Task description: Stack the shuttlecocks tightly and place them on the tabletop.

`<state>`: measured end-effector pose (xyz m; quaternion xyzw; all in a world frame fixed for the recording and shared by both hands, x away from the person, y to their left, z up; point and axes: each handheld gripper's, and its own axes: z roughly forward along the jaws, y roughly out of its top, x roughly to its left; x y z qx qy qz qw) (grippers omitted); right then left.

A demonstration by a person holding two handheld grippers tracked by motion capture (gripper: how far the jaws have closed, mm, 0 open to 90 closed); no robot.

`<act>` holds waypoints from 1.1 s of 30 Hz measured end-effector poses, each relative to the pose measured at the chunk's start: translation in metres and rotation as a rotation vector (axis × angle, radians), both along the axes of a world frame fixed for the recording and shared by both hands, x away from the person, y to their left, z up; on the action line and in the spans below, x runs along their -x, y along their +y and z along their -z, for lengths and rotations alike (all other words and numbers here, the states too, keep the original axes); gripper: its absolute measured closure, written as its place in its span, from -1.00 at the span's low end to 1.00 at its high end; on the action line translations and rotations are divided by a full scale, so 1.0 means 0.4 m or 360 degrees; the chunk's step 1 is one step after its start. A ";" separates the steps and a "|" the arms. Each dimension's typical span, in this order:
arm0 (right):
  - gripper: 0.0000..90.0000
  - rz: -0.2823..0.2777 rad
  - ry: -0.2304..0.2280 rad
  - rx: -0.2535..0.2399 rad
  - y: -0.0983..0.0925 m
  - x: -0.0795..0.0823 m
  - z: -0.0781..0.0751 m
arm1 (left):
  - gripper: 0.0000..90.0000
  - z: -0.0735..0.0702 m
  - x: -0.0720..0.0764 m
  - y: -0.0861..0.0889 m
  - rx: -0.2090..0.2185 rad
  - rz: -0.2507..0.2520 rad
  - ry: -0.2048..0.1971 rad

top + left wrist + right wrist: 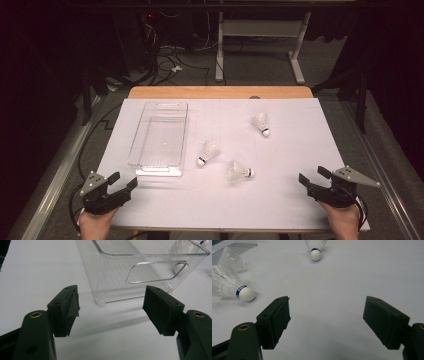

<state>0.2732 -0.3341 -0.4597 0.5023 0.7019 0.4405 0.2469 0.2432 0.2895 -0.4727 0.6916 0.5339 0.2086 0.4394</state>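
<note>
Three white shuttlecocks lie on the white table sheet: one (207, 153) just right of the clear plastic bin (160, 139), one (239, 171) nearer the front, one (261, 123) farther back. My left gripper (123, 181) rests at the front left, open and empty, facing the bin's near handle wall (155, 272). At the front right my right gripper (314, 176) is open with nothing in it. In the right gripper view the nearest shuttlecock (230, 283) lies ahead to the left and another (315, 250) farther ahead.
The bin is empty and stands lengthwise at the left of the sheet. Beyond the table's wooden far edge (220, 92) are a desk frame (260, 35) and cables on the floor. Metal rails run along both sides of the table.
</note>
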 end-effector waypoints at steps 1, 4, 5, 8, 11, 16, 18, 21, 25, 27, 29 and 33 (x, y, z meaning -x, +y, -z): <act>-0.52 0.0000 0.0000 0.0000 0.000 0.000 0.000 | -0.33 0.000 0.000 0.000 -0.0001 0.0001 0.0000; -0.52 -0.0006 0.0003 -0.0006 0.000 0.000 0.000 | -0.34 -0.001 0.001 -0.002 -0.0004 0.0004 -0.0005; -0.52 -0.0005 0.0001 -0.0003 0.001 0.000 0.000 | -0.34 -0.001 0.002 -0.001 -0.0004 0.0002 -0.0005; -0.51 -0.0012 0.0002 0.0004 0.003 0.000 0.000 | -0.33 -0.001 0.002 0.000 -0.0002 0.0002 -0.0008; -0.52 -0.0012 0.0004 0.0001 0.003 0.001 0.000 | -0.34 -0.001 0.002 0.001 0.0008 0.0001 -0.0008; -0.52 -0.0012 0.0000 0.0000 0.004 0.001 0.000 | -0.34 -0.002 0.002 0.004 0.0011 -0.0003 -0.0003; -0.52 -0.0010 -0.0007 0.0000 0.004 0.002 -0.001 | -0.34 -0.003 0.003 0.009 0.0025 -0.0013 0.0000; -0.52 -0.0020 -0.0002 0.0005 0.006 0.001 0.000 | -0.32 -0.004 0.004 0.012 0.0028 -0.0022 0.0003; -0.52 -0.0029 0.0003 0.0009 0.008 0.000 0.000 | -0.29 -0.005 0.009 0.012 0.0008 -0.0025 -0.0001; -0.52 -0.0032 0.0004 0.0009 0.009 0.000 0.000 | -0.29 -0.006 0.009 0.013 0.0011 -0.0026 -0.0001; -0.52 -0.0039 0.0007 0.0006 0.011 0.000 0.001 | -0.30 -0.006 0.009 0.013 0.0015 -0.0026 0.0000; -0.52 -0.0040 0.0014 0.0014 0.013 -0.001 0.001 | -0.30 -0.010 0.012 0.007 0.0010 -0.0004 -0.0003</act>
